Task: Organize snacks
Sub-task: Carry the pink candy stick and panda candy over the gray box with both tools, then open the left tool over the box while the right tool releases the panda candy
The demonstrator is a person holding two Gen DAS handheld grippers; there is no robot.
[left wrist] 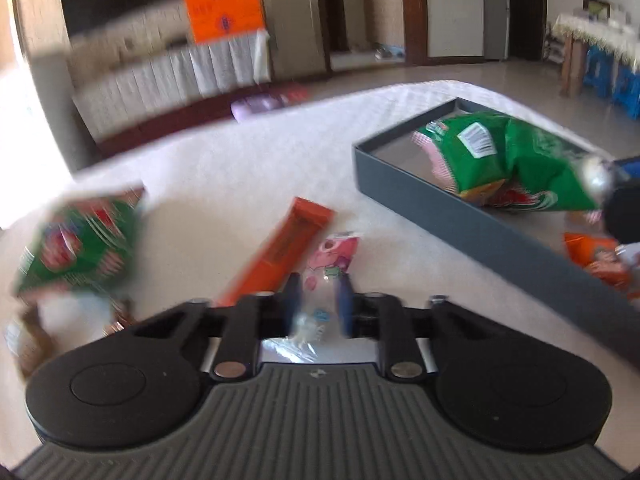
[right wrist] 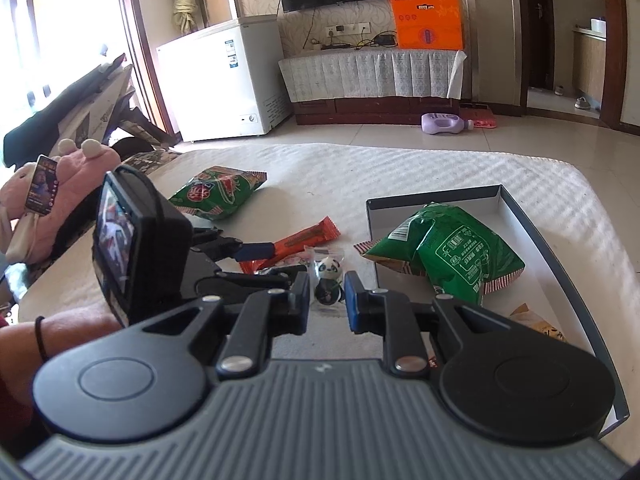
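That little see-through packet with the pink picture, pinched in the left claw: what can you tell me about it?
The clear packet is a small pouch of crinkly transparent plastic with a pink cartoon print at its far end. The left gripper is shut on its near end, its blue pads squeezing the wrapper from both sides. It juts forward over the white table cover, right beside the orange snack bar. Blur hides whether it touches the cover, and what is inside.

White bed (right wrist: 400,168); snacks, grey box (right wrist: 528,224).
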